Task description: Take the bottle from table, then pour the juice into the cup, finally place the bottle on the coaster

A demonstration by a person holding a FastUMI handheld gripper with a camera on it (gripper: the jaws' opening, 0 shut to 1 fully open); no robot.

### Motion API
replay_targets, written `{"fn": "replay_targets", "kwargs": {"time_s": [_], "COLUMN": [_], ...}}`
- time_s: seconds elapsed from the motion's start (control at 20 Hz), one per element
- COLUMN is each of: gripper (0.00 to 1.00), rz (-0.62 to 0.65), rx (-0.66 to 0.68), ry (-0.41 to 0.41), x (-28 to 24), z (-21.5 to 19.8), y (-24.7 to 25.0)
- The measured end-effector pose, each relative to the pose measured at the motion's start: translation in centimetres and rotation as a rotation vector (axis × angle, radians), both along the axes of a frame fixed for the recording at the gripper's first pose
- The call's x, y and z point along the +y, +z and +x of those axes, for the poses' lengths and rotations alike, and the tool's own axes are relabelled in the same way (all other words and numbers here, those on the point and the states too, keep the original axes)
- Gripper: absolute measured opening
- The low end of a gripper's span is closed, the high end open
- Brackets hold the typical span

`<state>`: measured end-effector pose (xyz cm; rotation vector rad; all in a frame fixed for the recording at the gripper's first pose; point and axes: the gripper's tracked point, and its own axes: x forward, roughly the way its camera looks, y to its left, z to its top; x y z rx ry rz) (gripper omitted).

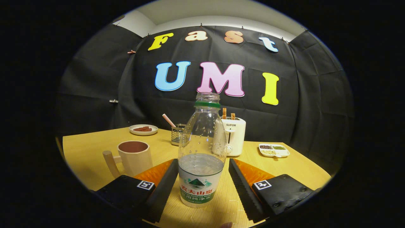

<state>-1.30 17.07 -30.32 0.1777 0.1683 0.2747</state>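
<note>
The gripper [202, 177] sits low over the wooden table [91, 155] with its two fingers spread wide apart, one on each side of the bottle [202, 152]. The left finger's pad [164, 186] lies very close to the bottle's lower left side, at the label; whether it touches is hard to tell. The right finger's pad [243, 186] stands a little off the bottle, with bare table showing between them. So the fingers are not clamped on anything.

Going from left to right across the table: a cream mug [134, 156] with its handle turned to the left stands just beyond the left finger, and dark liquid or a dark inside shows at its rim. Farther back, near the black cloth wall, is a small white plate [143, 129] with brownish-red pieces on it. To its right is a wire mesh holder [177, 134] with a striped straw [168, 120] leaning out of it.

The bottle stands upright on the table between the fingers. It is clear plastic, uncapped, with a green ring at the neck, a green and white label low down, and clear liquid filling roughly the lower third.

Behind the bottle, slightly to the right, is a white toaster [235, 136] with two slices sticking up. Farther right lies a white divided dish [274, 150] holding grains or beans in separate compartments.
</note>
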Motion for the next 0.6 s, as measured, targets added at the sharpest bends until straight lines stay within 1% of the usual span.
{"fn": "replay_targets", "kwargs": {"time_s": [0.1, 0.15, 0.25, 0.35, 0.45, 0.6], "gripper": [0.97, 0.92, 0.76, 0.75, 0.73, 0.73], "rz": [0.013, 0.002, -0.026, -0.057, -0.099, -0.239], "rx": [0.018, 0.033, 0.057, 0.081, 0.069, 0.008], "ry": [-0.007, -0.032, -0.072, -0.080, -0.077, -0.077], "x": [0.2, -0.5, -0.9, -1.0, -1.4, -2.6], "z": [0.7, 0.8, 1.9, 2.1, 2.0, 2.0], "y": [-0.6, -0.7, -1.1, -0.7, 0.7, 3.3]}}
